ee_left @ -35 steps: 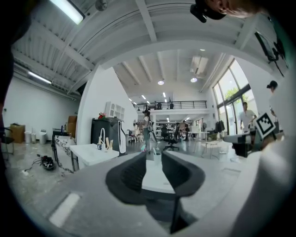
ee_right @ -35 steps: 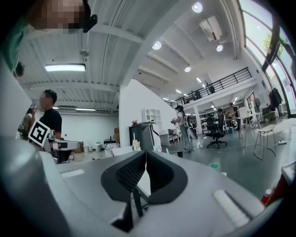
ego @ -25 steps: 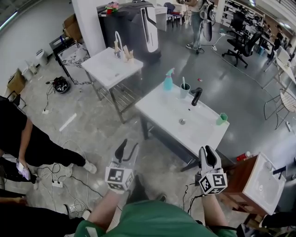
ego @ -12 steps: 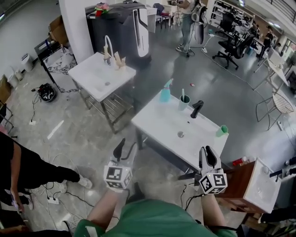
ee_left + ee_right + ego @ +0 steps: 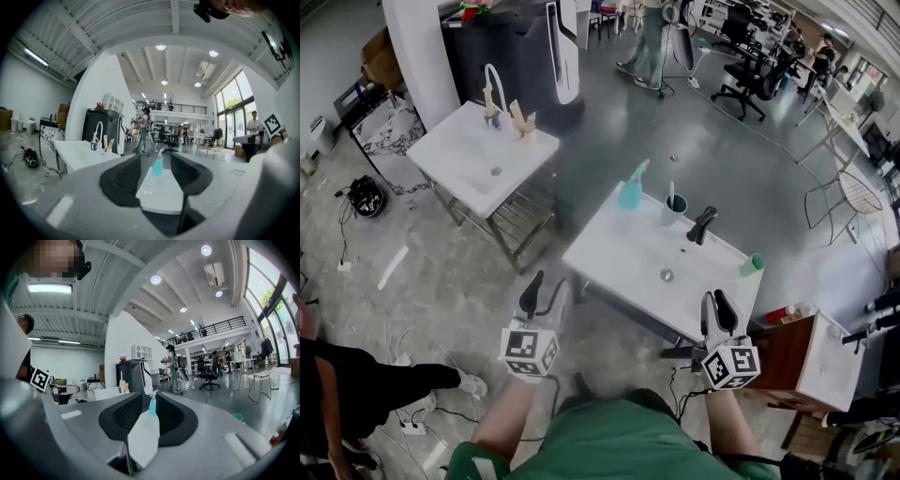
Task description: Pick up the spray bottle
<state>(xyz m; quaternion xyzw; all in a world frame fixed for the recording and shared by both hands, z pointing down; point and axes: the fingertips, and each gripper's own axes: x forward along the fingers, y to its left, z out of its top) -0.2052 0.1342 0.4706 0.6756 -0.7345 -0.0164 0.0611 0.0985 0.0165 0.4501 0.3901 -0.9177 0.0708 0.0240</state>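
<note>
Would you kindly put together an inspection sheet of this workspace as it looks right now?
Surface: white sink table, mostly bare, black faucet at its far edge.
Job's things: teal spray bottle upright at the far corner, untouched.
Clutter: cup with toothbrush beside the bottle; green cup at the right edge.
Grippers: left gripper and right gripper open, empty, far from the bottle.
Cables: power strip and leads on the floor at left.
Surroundings: second sink table, office chairs, a person beyond.
</note>
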